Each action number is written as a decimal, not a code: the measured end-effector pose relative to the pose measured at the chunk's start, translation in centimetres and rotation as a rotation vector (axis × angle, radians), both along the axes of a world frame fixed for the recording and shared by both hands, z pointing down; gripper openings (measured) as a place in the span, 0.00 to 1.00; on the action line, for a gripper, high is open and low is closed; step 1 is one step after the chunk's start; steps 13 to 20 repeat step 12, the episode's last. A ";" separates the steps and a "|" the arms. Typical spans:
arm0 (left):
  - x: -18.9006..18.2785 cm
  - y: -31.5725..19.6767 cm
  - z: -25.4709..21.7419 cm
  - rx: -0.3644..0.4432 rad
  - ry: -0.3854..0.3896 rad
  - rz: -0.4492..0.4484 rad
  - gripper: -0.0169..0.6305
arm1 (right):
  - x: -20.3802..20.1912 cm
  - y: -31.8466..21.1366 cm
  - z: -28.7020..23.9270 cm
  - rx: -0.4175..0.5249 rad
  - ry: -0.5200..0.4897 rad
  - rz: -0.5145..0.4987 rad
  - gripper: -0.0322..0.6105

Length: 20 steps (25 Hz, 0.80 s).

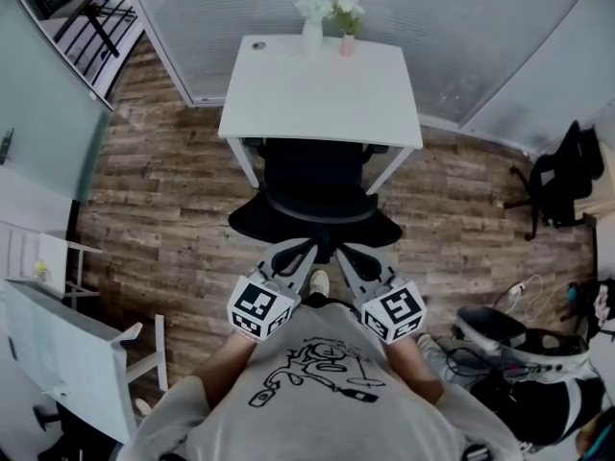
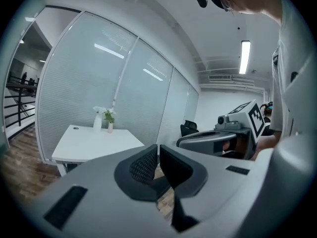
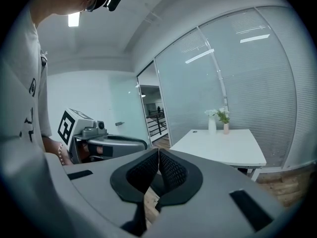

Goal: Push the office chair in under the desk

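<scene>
- Office chair (image 1: 315, 205): black, centre of frame, its far part seemingly tucked under the white desk (image 1: 322, 94). It lies straight ahead of your tongs, toward the upper frame.
- Left gripper (image 1: 304, 250): jaws together, empty.
- Right gripper (image 1: 350, 254): jaws together, empty.
- Both sit level at the chair's near edge, neither nearer. Contact cannot be told.

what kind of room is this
Most likely a small office or meeting room. A white rectangular desk stands against frosted glass partition walls, a black office chair sits partly tucked under it, and the floor is wood-look planks.
</scene>
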State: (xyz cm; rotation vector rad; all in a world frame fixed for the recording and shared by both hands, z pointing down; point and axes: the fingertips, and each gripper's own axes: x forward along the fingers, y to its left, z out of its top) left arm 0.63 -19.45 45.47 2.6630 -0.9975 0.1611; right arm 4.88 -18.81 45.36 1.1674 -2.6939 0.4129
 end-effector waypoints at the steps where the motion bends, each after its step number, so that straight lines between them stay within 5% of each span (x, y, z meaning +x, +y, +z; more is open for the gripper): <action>1: 0.0 0.0 -0.1 0.001 0.002 0.001 0.05 | 0.0 0.0 0.0 0.001 -0.001 0.000 0.11; 20: -0.1 -0.3 -0.8 0.010 0.015 0.002 0.05 | -0.5 -0.4 -0.9 0.013 -0.001 -0.008 0.11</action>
